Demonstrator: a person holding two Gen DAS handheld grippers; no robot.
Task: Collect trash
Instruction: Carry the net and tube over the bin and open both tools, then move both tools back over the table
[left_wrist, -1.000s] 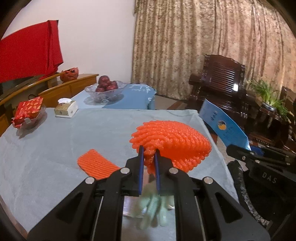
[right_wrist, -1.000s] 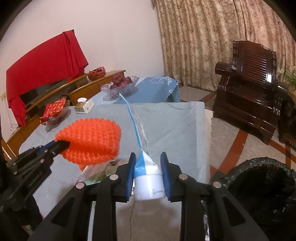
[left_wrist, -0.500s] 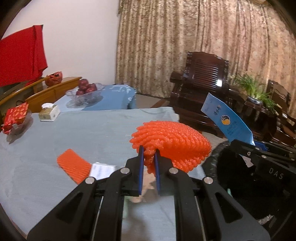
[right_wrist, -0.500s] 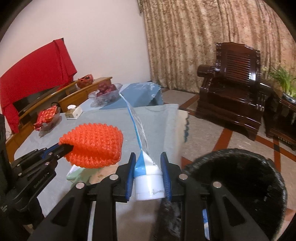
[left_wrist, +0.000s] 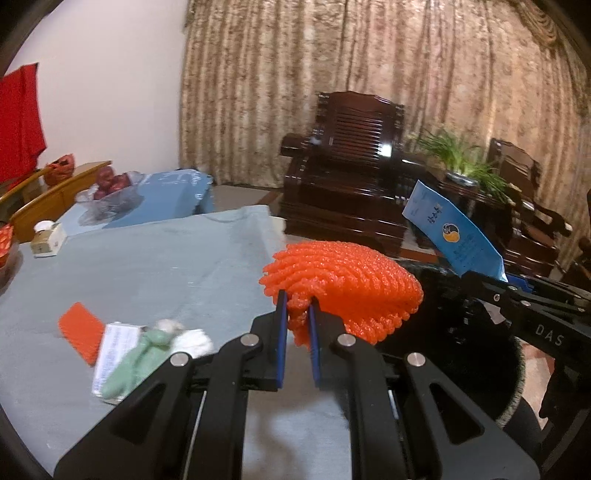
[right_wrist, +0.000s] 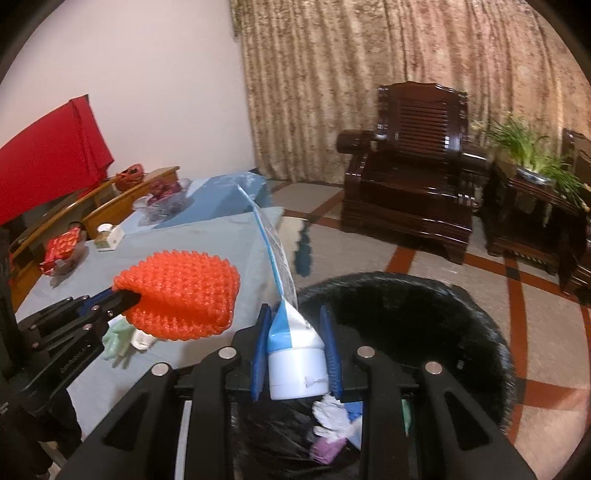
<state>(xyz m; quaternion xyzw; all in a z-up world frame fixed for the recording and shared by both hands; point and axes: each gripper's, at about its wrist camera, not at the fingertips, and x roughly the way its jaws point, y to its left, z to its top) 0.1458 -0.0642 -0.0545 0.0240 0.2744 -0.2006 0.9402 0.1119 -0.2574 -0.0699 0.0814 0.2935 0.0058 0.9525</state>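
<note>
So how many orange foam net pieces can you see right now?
2. One puffed orange foam net is held in the left hand-held gripper; one flat orange foam piece lies on the table. Others may be hidden.

We see both views under dim, warm indoor light, with no single lamp visible. Colours look muddy and grainy. Fisheye curvature bends the curtain and wall, and black corners ring each frame. In the left wrist view the crumpled scraps on the table are smeared with motion blur. The bin interior reads nearly black, detail lost in shadow.
</note>
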